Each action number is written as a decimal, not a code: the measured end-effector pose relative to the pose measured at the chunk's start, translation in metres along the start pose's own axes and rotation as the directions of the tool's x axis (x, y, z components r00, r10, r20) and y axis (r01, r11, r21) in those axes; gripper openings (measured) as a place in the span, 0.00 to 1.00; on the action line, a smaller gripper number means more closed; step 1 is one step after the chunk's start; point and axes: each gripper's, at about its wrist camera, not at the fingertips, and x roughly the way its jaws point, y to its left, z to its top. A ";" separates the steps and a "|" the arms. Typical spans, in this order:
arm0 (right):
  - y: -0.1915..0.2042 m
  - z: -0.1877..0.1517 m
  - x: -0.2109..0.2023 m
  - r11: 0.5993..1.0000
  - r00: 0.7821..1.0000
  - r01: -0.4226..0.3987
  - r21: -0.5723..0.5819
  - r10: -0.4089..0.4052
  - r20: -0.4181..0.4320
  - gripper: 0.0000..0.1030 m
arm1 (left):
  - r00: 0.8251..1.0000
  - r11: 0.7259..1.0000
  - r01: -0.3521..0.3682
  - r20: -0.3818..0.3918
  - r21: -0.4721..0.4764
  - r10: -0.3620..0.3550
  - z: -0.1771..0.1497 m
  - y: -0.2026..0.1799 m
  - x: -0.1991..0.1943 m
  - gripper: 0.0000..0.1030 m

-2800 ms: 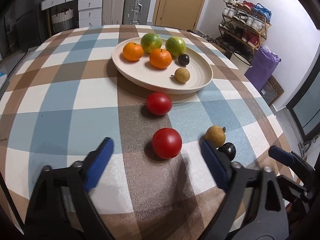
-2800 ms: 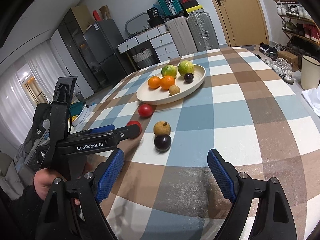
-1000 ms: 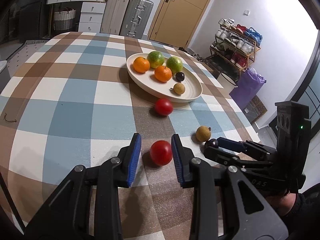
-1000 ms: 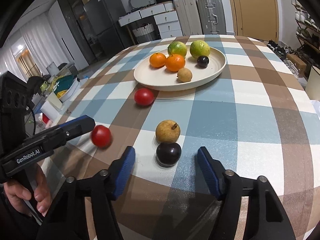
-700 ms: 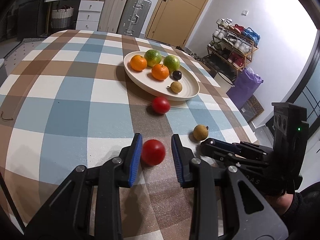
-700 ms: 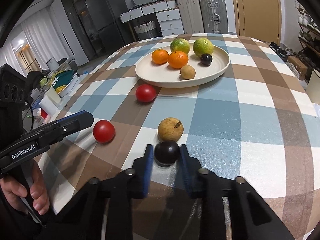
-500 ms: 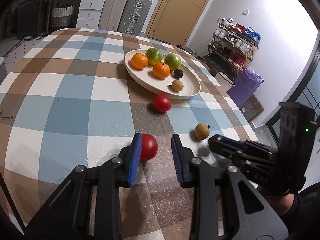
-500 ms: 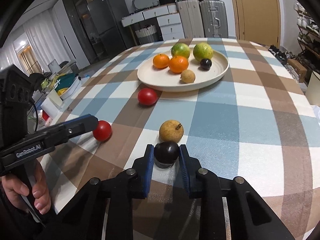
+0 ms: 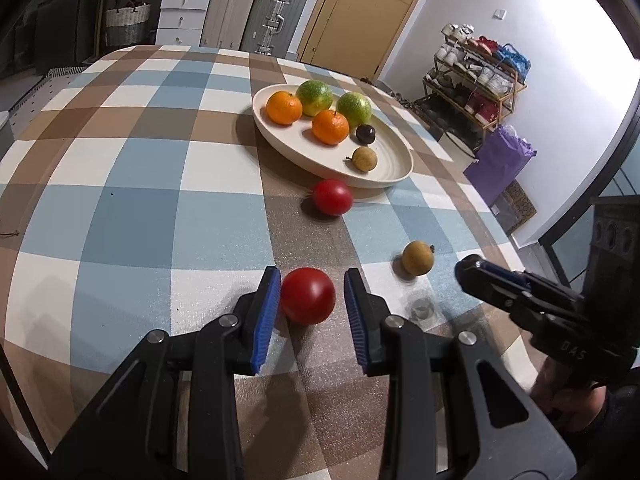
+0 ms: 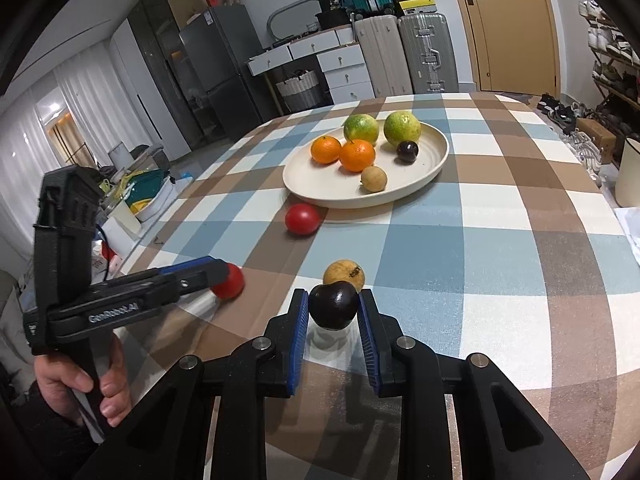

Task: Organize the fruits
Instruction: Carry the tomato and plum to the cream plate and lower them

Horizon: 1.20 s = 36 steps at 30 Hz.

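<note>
Checked tablecloth (image 9: 120, 184): right gripper (image 10: 334, 312) fingers clamp dark plum (image 10: 334, 306); left gripper (image 9: 310, 300) brackets tomato (image 9: 307, 295).

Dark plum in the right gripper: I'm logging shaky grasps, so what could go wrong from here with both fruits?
The dark plum sits right at the tips of the right gripper, so the glossy round fruit may slip out. The red tomato touches only one pad of the left gripper, with a gap at the other; closing could roll it away.
</note>
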 end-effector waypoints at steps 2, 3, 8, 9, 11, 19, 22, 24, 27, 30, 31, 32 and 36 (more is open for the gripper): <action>0.001 0.000 -0.001 1.000 1.000 -0.007 -0.002 0.007 0.000 0.25 | 1.000 1.000 -0.006 -0.011 0.001 0.006 0.000 0.000 0.004 0.28; 0.001 0.000 -0.002 1.000 1.000 -0.009 -0.001 0.009 0.002 0.25 | 1.000 1.000 -0.008 -0.014 -0.002 0.008 -0.001 0.000 0.006 0.28; -0.002 0.003 -0.004 1.000 1.000 -0.017 0.014 0.017 0.007 0.25 | 0.999 1.000 0.011 -0.039 0.007 -0.011 0.000 0.000 0.013 0.26; -0.003 0.004 -0.003 1.000 1.000 -0.020 0.016 0.020 0.008 0.25 | 0.999 1.000 0.024 -0.039 -0.002 -0.024 0.001 0.001 0.014 0.26; -0.005 0.006 -0.004 0.999 1.000 -0.024 0.022 0.024 0.011 0.25 | 0.999 0.999 0.039 -0.037 -0.003 -0.039 0.005 0.001 0.014 0.26; -0.016 0.023 -0.006 0.997 0.997 -0.070 0.046 0.069 0.025 0.25 | 0.999 0.999 0.050 -0.017 0.013 -0.050 0.036 -0.006 0.011 0.26; -0.021 0.033 -0.004 0.995 0.996 -0.086 0.049 0.084 0.028 0.25 | 0.998 0.998 0.056 -0.006 0.020 -0.056 0.054 -0.008 0.011 0.26; -0.024 0.040 -0.002 0.994 0.995 -0.092 0.051 0.091 0.030 0.25 | 0.998 0.998 0.062 -0.005 0.018 -0.062 0.066 -0.008 0.014 0.26; -0.029 0.053 0.003 0.993 0.994 -0.105 0.060 0.104 0.034 0.25 | 0.998 0.998 0.061 0.001 0.026 -0.061 0.082 -0.010 0.018 0.26; -0.033 0.066 0.008 0.991 0.993 -0.117 0.064 0.115 0.040 0.25 | 0.998 0.997 0.065 -0.001 0.030 -0.065 0.099 -0.013 0.025 0.26; -0.034 0.068 0.010 0.991 0.992 -0.119 0.065 0.117 0.040 0.25 | 0.998 0.997 0.066 -0.002 0.032 -0.066 0.103 -0.014 0.027 0.26; -0.035 0.072 0.013 0.991 0.992 -0.120 0.066 0.118 0.040 0.25 | 0.998 0.997 0.069 -0.006 0.035 -0.069 0.108 -0.015 0.030 0.26; -0.039 0.083 0.024 0.988 0.991 -0.133 0.078 0.131 0.032 0.25 | 0.997 0.997 0.070 -0.019 0.040 -0.070 0.123 -0.019 0.044 0.26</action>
